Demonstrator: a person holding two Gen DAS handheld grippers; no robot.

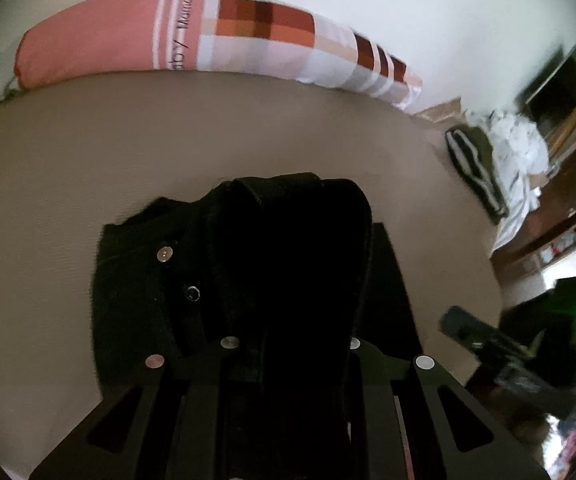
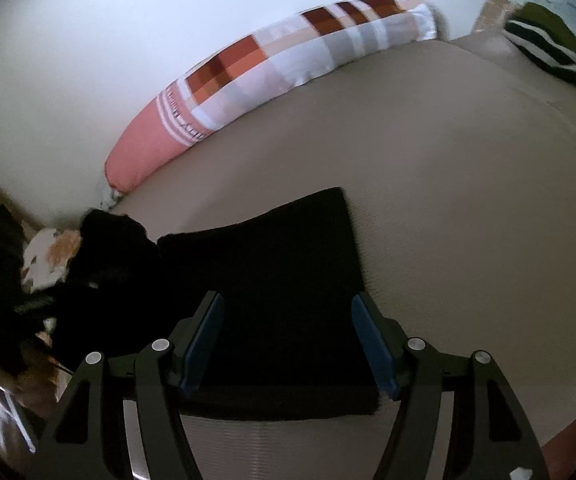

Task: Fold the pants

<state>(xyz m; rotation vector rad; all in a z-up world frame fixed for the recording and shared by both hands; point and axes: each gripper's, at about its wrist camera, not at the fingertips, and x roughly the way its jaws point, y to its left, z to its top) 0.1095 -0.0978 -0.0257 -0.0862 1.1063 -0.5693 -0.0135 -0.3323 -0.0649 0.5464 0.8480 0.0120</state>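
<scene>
Gripping a thick bunch of black fabric, the left gripper point(image 1: 288, 320) is filling the lower middle of its own view, its jaws drawn close together and clamped on the black pants point(image 1: 247, 264); the fingertips themselves are hidden under the cloth that is draping over them. Two metal snaps point(image 1: 164, 255) are showing on the pants at the left of the bunch, and the cloth is hanging and spreading down over the beige bed point(image 1: 67, 180) toward the bottom of the frame. At the lower right of that view the right gripper point(image 1: 484, 344) is appearing as a blurred dark shape. In the right wrist view, the right gripper point(image 2: 288, 336) is pointing down at the bed point(image 2: 468, 220) with its jaws standing well apart, the blue pads point(image 2: 372, 344) lying to either side of a flat, folded black panel of the pants point(image 2: 279, 264) without pressing on it. That panel is lying flat in the lower middle of the frame, and at its left end the cloth is rising into a dark bunch point(image 2: 115, 236). A long pillow point(image 2: 271, 72) with a salmon end and orange, brown and white checks is lying along the white wall point(image 2: 87, 40) across the upper part of both views. A dark green garment with white stripes point(image 2: 556, 48) is sitting at the upper right corner of the right wrist view, at the far end of the bed.
</scene>
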